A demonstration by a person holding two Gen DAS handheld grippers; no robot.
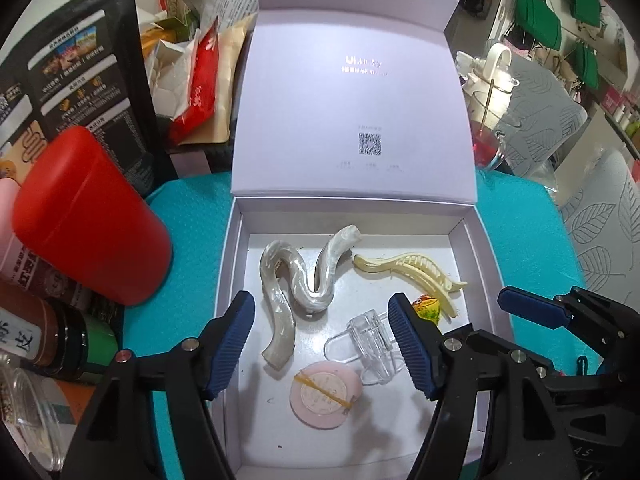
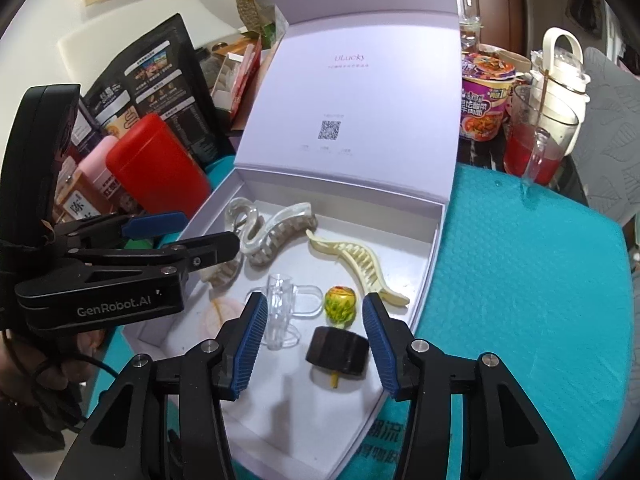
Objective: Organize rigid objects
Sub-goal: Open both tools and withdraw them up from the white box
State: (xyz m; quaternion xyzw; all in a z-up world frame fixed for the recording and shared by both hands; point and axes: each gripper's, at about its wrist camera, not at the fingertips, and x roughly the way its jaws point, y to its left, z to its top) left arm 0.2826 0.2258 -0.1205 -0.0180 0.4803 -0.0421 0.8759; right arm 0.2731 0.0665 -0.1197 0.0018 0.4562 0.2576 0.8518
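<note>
On the left a red canister (image 1: 92,220) stands beside the open white box (image 1: 230,280). The left gripper (image 1: 322,346) hangs parted over a pink disc (image 1: 325,394) inside; the right gripper (image 2: 316,346) spreads empty above a black cylinder (image 2: 338,350) lying in the box.

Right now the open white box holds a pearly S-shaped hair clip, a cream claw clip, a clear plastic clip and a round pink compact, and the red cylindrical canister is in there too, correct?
Not quite. The red cylindrical canister stands outside the open white box, on the teal mat to its left, as the left wrist view shows. The pearly S-shaped hair clip, cream claw clip, clear plastic clip and round pink compact are inside.
</note>
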